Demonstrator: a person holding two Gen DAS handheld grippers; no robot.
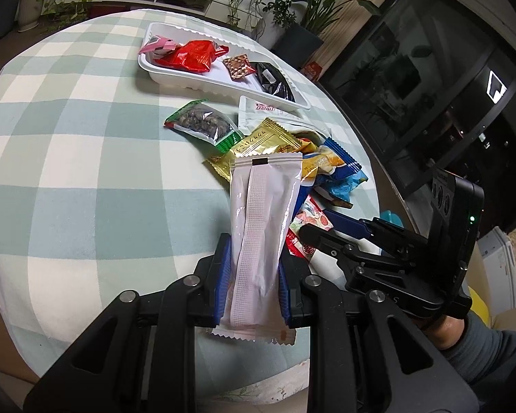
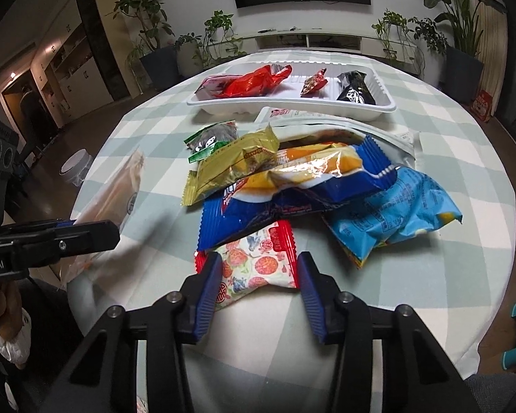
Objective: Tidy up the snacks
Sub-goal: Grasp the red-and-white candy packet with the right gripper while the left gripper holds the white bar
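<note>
My left gripper [image 1: 253,277] is shut on a long white-and-pink wrapped snack [image 1: 263,206], held up over the checked tablecloth. It appears at the left edge of the right wrist view, where the snack [image 2: 110,192] is blurred. My right gripper [image 2: 259,285] straddles a red-and-white flowered packet [image 2: 254,261] lying at the near end of the snack pile. Its blue pads [image 2: 208,292] stand right at the packet's side edges, and the packet still lies flat. A white tray [image 2: 292,108] at the far side holds a pink packet, a red bag [image 2: 254,82], a small brown packet and a black one.
The pile holds a gold packet [image 2: 230,168], a dark blue packet [image 2: 292,199], a light blue bag [image 2: 395,213], a green nut packet [image 1: 203,124] and a white pouch [image 2: 378,134]. The round table's edge runs close on the right. Potted plants and a low cabinet stand behind.
</note>
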